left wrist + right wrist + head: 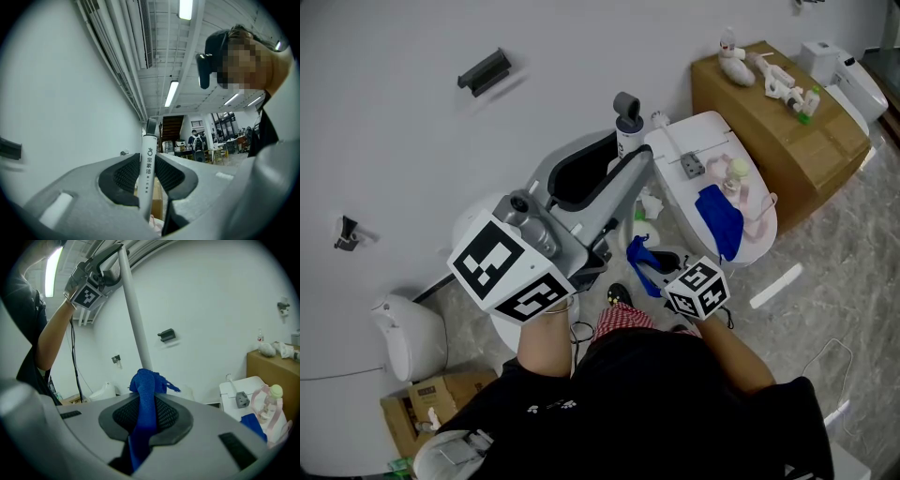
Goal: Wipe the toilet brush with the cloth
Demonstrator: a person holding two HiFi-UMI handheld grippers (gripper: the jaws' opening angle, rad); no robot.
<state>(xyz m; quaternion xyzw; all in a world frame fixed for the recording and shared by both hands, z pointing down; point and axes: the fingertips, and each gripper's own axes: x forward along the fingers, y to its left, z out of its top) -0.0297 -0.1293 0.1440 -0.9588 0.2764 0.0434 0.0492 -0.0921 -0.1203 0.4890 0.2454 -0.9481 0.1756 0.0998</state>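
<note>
The toilet brush's white handle [147,171] stands upright between the jaws of my left gripper [148,176], which is shut on it. In the head view the handle's grey cap [627,108] pokes up above that gripper [626,161]. In the right gripper view the long white shaft [135,319] runs down from the left gripper [93,275] to a bunched blue cloth [144,394]. My right gripper [146,408] is shut on this cloth, and the top of the cloth rests against the shaft. The head view shows the cloth [641,259] just ahead of the right gripper [654,266]. The brush head is hidden.
A white toilet [675,150] with its lid down stands close on the right, carrying a second blue cloth [720,220], a grey block [693,167] and a pink-capped bottle [737,173]. Behind it is a cardboard box [769,141] with small items. A white wall lies ahead.
</note>
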